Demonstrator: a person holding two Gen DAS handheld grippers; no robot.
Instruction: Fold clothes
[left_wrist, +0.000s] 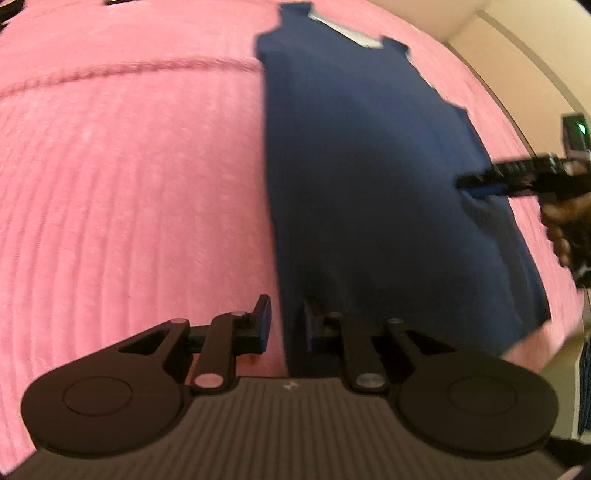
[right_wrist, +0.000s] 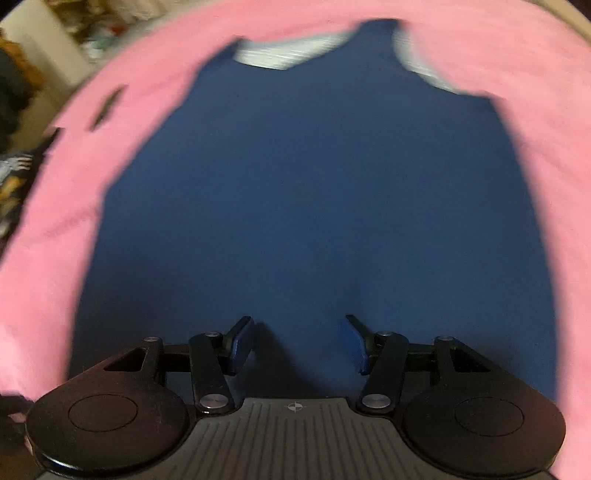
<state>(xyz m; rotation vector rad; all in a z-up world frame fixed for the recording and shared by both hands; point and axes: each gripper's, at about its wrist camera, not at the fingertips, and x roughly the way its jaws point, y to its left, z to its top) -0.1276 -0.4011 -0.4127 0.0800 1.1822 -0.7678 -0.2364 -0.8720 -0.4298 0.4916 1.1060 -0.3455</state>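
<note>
Navy sleeveless top (right_wrist: 306, 192) is lying flat on the pink bedspread (left_wrist: 129, 166), straps at the far end, so I am working along its near hem. I am keeping my left gripper (left_wrist: 286, 321) slightly parted astride the top's left edge, gripping nothing, while my right gripper (right_wrist: 299, 343) is hovering half open and empty over the cloth. Nothing is blocking the fold; clutter is sitting beyond the bed's far left.

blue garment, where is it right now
The blue garment lies spread on the pink cover: it fills the centre of the right wrist view, and in the left wrist view sits right of centre.
</note>
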